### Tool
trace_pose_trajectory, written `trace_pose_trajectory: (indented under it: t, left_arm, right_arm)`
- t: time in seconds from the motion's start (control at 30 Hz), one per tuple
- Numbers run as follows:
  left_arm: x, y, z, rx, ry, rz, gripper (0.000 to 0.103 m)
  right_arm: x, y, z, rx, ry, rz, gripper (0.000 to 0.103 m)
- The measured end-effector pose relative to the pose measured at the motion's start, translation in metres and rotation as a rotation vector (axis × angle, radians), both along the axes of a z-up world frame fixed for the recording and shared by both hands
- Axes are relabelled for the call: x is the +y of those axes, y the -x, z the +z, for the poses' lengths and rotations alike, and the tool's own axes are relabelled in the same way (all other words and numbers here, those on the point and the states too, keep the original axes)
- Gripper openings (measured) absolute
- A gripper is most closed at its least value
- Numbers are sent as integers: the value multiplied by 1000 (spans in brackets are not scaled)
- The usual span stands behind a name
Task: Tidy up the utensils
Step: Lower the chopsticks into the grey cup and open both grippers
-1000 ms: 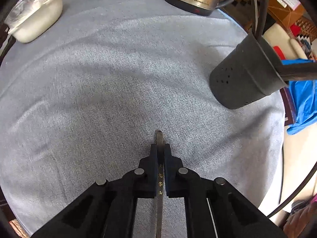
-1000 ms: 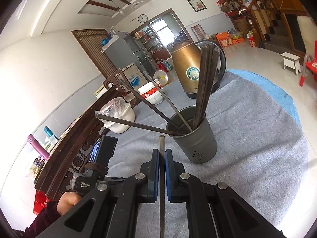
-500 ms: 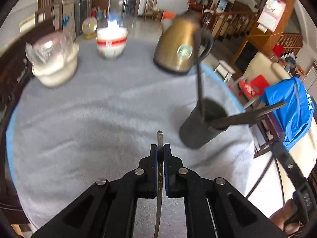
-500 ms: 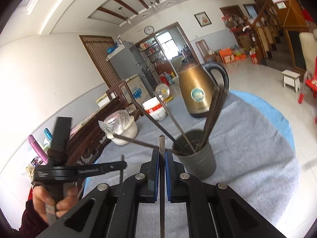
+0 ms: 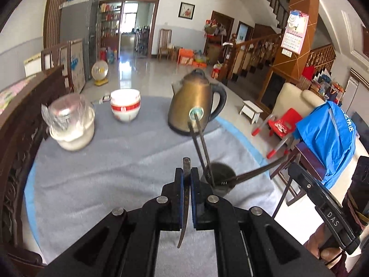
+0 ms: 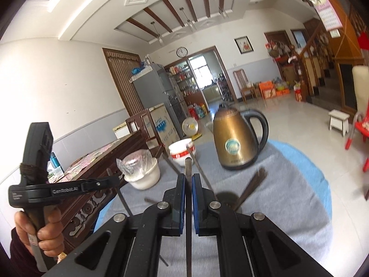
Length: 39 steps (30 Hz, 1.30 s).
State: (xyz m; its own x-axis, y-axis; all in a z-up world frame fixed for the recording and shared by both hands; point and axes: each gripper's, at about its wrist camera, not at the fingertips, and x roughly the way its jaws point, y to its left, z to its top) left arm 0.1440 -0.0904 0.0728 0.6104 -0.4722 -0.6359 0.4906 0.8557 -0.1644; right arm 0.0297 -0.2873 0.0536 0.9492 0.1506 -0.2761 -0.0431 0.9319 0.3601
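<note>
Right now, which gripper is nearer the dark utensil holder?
Roughly equal. Left gripper is just left of the utensil holder; right gripper hovers beside it too, each clamping a chopstick.

White walls (image 6: 69, 87) with a grey lower band enclose a glossy tiled floor (image 5: 147, 78) that mirrors daylight from the far doorway (image 5: 129, 25). A clock (image 6: 182, 52) hangs above it, a wooden staircase (image 5: 260, 55) rises rightward, and brown beams (image 6: 184, 7) cross the ceiling.
</note>
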Motion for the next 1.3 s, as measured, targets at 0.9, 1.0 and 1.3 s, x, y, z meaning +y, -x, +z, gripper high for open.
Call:
trace_pose_trajectory:
  t: [0.9,1.0,1.3]
  left_arm:
    - [-43,-19,89,-278,192,-20,6]
    - [-50,-25,78,-273,199,-23,6]
    - [-57,-45,36,-183,211,-25,6]
  right_arm:
    - [-9,-69,55,-253,102,-367,6]
    - [-7,-77,49,-244,103,-395,6]
    - [0,-92,23,-191,126,-406,6]
